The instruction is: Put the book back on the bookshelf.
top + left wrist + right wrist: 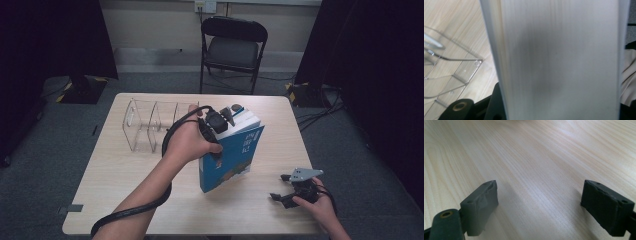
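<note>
A thick blue-covered book (232, 155) stands on edge near the table's middle, tilted, its white page block facing up. My left gripper (220, 121) is shut on the book's top end. In the left gripper view the white pages (559, 60) fill the space between the jaws. My right gripper (280, 187) rests low over the table's front right, apart from the book. Its jaws stand wide open above bare wood, with one pad (482, 205) at left and the other pad (607, 206) at right, nothing between them.
A clear acrylic divider rack (150, 122) stands on the wooden table (125, 195) just left of the book, also seen as the clear rack (454, 72). A black folding chair (232, 47) stands behind the table's far edge. Dark curtains flank the room.
</note>
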Tool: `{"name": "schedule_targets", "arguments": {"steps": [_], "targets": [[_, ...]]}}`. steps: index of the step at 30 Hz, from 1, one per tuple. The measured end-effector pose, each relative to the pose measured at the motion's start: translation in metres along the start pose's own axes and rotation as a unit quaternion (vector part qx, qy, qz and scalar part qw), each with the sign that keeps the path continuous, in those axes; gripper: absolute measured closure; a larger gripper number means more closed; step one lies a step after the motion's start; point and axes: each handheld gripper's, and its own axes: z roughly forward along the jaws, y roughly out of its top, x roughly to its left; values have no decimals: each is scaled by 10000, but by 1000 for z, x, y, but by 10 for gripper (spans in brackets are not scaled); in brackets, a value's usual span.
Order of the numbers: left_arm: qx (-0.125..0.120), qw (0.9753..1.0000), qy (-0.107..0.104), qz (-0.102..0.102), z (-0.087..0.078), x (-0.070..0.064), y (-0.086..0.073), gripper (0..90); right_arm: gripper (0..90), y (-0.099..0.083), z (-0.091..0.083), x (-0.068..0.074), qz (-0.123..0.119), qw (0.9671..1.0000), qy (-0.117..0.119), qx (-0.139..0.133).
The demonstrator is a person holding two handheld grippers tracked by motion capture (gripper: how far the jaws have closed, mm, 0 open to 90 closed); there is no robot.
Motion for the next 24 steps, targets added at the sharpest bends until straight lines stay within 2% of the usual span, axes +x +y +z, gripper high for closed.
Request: {"name": "schedule_targets", "arguments": {"steps": [14,18,21,24], "targets": [[-5,9996,40,-263,-7,14,-19,618,130,0,0,0,4,10000,2,-1],[-94,9991,39,-405,-9,19,-26,618,130,0,0,0,1,10000,3,-1],[-78,9992,128,-383,-10,20,-30,618,130,0,0,0,5,10000,9,2],[-47,9991,102,-419,-11,24,-34,618,130,0,0,0,2,10000,13,3]]}}
